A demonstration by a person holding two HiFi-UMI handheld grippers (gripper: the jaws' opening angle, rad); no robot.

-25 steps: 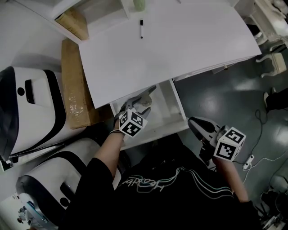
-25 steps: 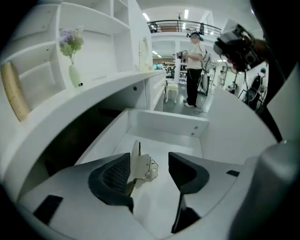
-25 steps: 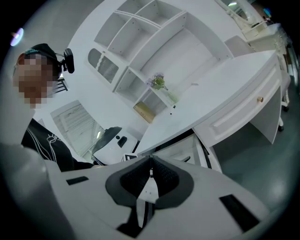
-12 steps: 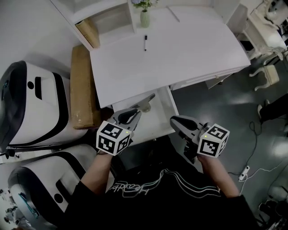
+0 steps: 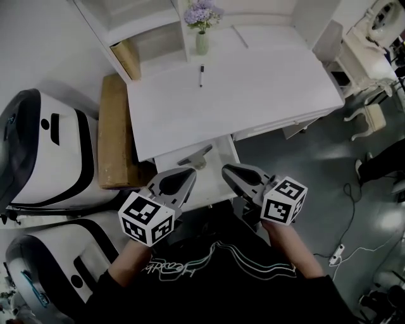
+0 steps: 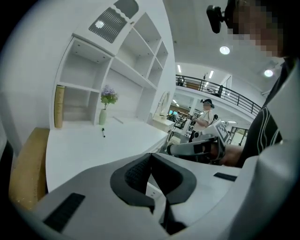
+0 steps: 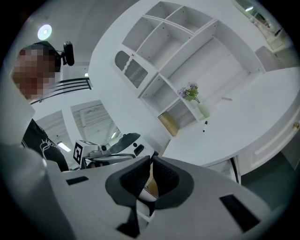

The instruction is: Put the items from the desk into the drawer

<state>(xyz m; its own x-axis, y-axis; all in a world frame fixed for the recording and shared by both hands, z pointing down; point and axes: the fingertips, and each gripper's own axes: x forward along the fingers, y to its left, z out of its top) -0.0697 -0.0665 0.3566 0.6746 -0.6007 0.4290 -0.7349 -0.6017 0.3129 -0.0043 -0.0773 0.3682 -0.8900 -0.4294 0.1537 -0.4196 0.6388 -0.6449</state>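
Nothing legible in any view. The black shirt has pale cursive lettering across it, too small and warped to read. The left cube and right cube carry black-and-white square marker patterns, not characters. The pen on the worktop is too small to show any print.

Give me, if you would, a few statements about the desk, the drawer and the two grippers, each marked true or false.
1. The drawer stands open. True.
2. The marker lies in the drawer. False: it lies on the desk, in front of the vase.
3. The left gripper and the right gripper both have their jaws together on nothing. True.
4. The vase is empty. False: it holds purple flowers.
5. A grey item lies in the drawer. True.
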